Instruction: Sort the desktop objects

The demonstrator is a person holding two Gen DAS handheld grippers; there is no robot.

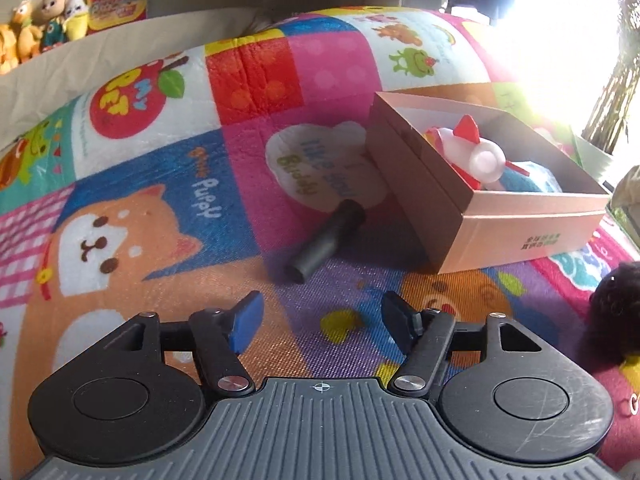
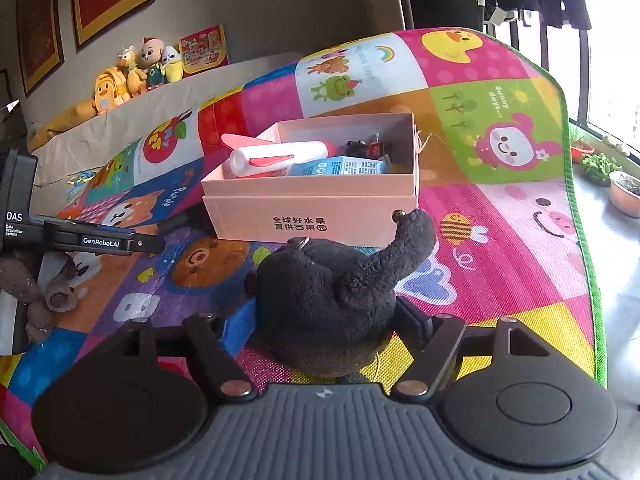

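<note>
Right wrist view: my right gripper point(image 2: 322, 330) clasps a black plush toy point(image 2: 332, 296) before the pink box point(image 2: 304, 216) printed "全球好水果"; my left gripper point(image 1: 322, 320) gapes empty.

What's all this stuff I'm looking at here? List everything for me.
play mat: one, many-coloured cartoon squares, under everything
box: one, pale pink, open, on the mat
white bottle: one, white with red parts, in the box
blue carton: one, in the box
black tube: one, lying on the mat beside the box
black plush toy: one, between the right gripper's fingers
plush toys: several, mostly yellow, on the back ledge
left gripper: black, open, empty
right gripper: black, around the plush
</note>
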